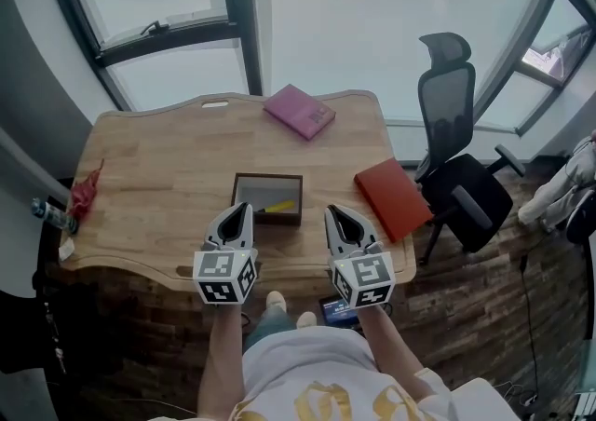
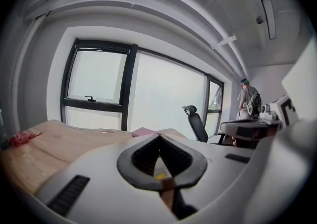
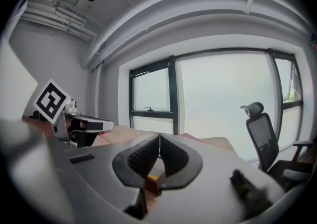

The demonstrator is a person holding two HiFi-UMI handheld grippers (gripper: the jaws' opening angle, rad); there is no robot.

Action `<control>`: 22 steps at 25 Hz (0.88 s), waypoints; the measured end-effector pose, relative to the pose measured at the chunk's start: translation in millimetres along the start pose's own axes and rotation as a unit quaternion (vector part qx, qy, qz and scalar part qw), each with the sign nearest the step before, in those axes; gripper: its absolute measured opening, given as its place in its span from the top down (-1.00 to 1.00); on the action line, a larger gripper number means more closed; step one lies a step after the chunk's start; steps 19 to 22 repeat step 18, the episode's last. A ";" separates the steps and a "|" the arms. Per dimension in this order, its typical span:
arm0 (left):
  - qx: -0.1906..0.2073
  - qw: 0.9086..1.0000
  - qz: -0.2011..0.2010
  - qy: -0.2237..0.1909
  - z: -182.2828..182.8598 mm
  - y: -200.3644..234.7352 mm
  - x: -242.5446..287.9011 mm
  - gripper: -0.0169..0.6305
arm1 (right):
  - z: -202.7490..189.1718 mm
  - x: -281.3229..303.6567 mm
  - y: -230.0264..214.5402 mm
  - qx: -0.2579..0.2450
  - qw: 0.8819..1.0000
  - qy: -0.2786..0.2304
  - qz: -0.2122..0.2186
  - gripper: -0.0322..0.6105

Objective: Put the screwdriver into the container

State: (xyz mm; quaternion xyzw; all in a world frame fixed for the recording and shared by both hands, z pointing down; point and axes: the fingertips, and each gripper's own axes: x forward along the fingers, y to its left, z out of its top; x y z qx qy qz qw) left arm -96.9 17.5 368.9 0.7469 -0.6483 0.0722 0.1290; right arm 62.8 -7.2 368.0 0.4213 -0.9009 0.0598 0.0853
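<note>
Yellow screwdriver [image 1: 277, 208] in dark container [image 1: 269, 176] — left tool [image 1: 246, 207], right tool [image 1: 331, 210] closed.

Wooden desk [image 1: 149, 158], black office chair [image 1: 452, 130], big windows [image 1: 372, 19].

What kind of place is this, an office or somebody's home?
Most likely an office or study room: a wooden desk, a black mesh office chair beside it, and big windows behind. Whether it's a home or a workplace, I can't tell.
</note>
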 end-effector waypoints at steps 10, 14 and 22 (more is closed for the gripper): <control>0.019 1.000 0.010 -0.006 3.6 -5.4 -12.0 0.91 | 3.1 -9.7 -1.4 0.000 1.000 -0.008 0.000 0.80; 0.020 1.000 0.012 -0.008 3.8 -2.9 -15.2 0.91 | 3.6 -11.0 -0.1 0.000 1.000 -0.011 -0.002 0.80; 0.023 1.000 0.010 -0.007 3.4 -3.4 -18.7 0.91 | 5.0 -13.3 0.7 -0.001 1.000 -0.013 -0.005 0.80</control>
